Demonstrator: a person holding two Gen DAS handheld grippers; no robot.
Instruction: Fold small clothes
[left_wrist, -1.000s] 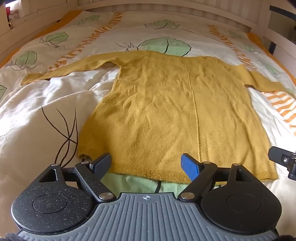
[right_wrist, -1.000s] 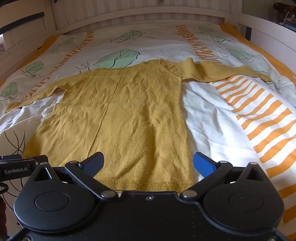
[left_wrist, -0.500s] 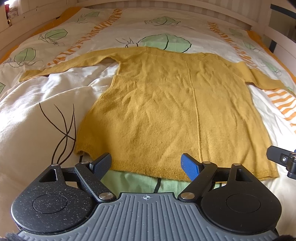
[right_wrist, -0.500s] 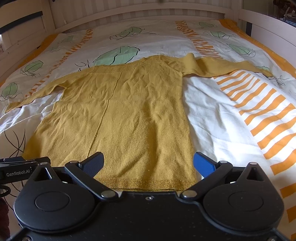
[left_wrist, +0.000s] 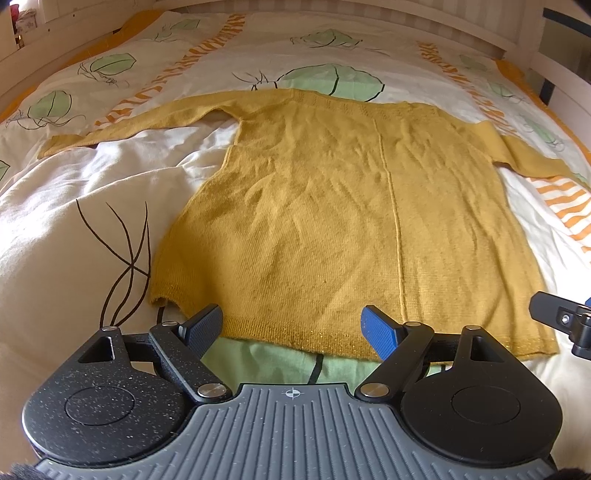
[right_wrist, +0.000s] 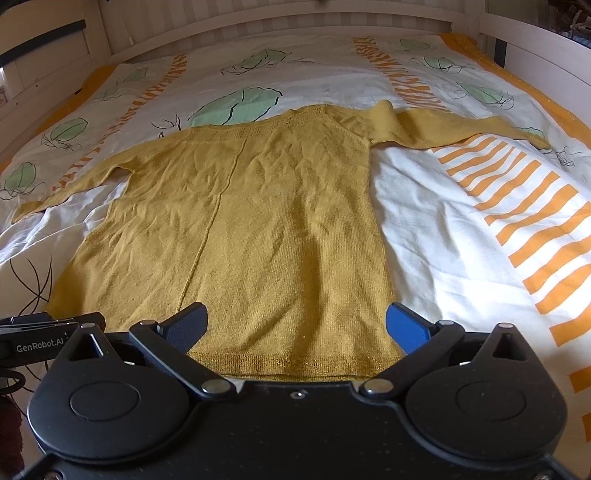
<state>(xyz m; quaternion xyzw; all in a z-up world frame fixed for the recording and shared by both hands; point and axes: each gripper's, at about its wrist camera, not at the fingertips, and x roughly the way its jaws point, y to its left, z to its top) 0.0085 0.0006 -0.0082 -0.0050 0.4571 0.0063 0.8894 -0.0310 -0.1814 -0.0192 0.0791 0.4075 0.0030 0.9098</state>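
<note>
**Mustard sweater laid flat, both claws hovering at the hem — where this could go sideways**

Left claw has its jaws spread wide with nothing between them, parked just short of the bottom hem. Right claw is the same: wide apart, empty, sitting over the hem's right end. The right one also pokes into the edge of the left view.

Moving outward, the yellow sweater lies flat on the bed's patterned duvet, hem toward the claws, neckline far away, both sleeves stretched out to the sides. No fold made yet, I'd say.

What worries me:
- The near-left hem corner is curled and lifted a bit. Grab there carelessly and you likely pinch one layer only, so the back layer drags and the fold comes out crooked.
- The duvet is soft and rumpled. Go too deep and the claw could catch the bedding along with the knit.
- The knit looks thin and stretchy, so uneven pulling between the two sides would probably skew it.
- Sleeves are far out and could trail if the body gets folded first.
</note>
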